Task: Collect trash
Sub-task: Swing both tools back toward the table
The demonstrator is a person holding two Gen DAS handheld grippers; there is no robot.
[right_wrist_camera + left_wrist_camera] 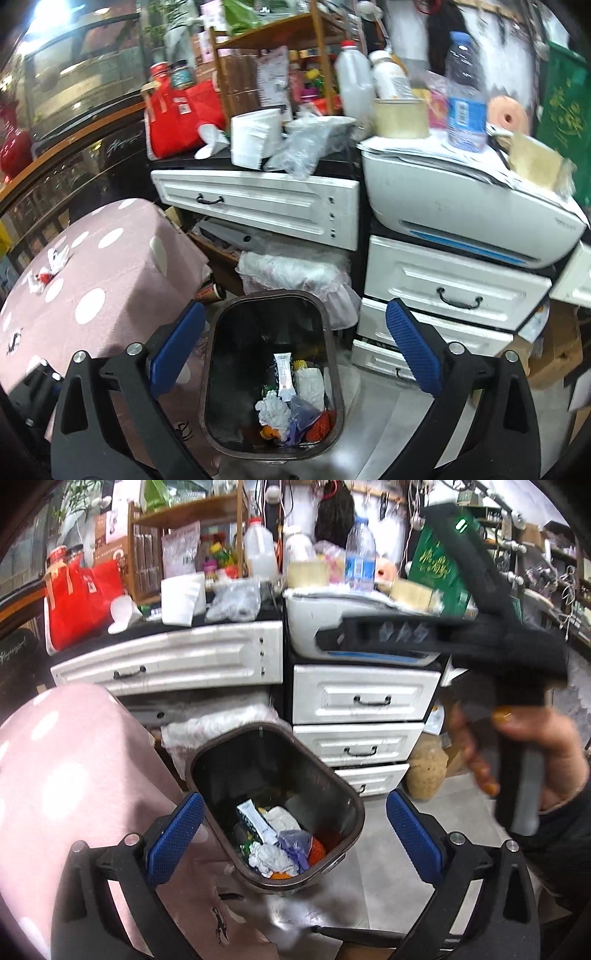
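Hanging over the trash bin (277,805) are both grippers, and each one has its blue fingers spread wide with nothing between them. The left gripper (293,836) is right above the bin's open top. The right gripper (295,347) is above it too, and its black body (443,635) shows blurry in the left view, held by the person's hand (532,760).

The bin stands on the gray floor, just beside the pink table with white dots (110,266) and in front of the white drawers (454,288). At the bottom of the bin lie crumpled white paper (273,410), a white tube (285,376), a purple wrapper (301,415) and orange bits (316,851).

More crumpled trash (50,267) still lies on the pink table, near its far left edge.
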